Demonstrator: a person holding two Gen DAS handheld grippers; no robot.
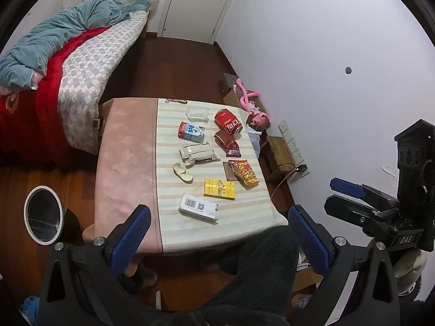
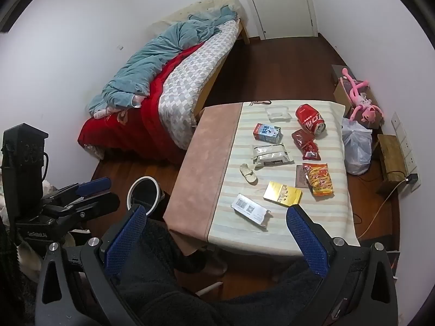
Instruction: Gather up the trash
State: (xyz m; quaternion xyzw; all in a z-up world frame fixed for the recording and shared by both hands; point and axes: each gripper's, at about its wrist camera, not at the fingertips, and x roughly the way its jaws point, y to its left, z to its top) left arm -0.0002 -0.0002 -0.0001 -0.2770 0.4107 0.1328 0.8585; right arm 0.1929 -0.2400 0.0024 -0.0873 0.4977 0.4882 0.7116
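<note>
Both hand-held grippers hang above the near edge of the table (image 1: 127,146), spread wide and holding nothing — the left hand-held gripper (image 1: 217,231) and the right hand-held gripper (image 2: 214,231). The trash lies scattered on the striped cloth: a red can (image 1: 227,122) tipped on its side, a yellow box (image 1: 219,188), a snack bag (image 1: 244,171). The bin (image 1: 43,216) stands on the floor left of the table.

Left gripper (image 1: 217,233) gapes above the table (image 1: 127,163) (wrappers, red can (image 1: 227,121)); bin (image 1: 43,214) beside it.

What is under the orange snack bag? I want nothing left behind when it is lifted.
A brown card lies under the orange snack bag, its left part showing; the rest is covered.
</note>
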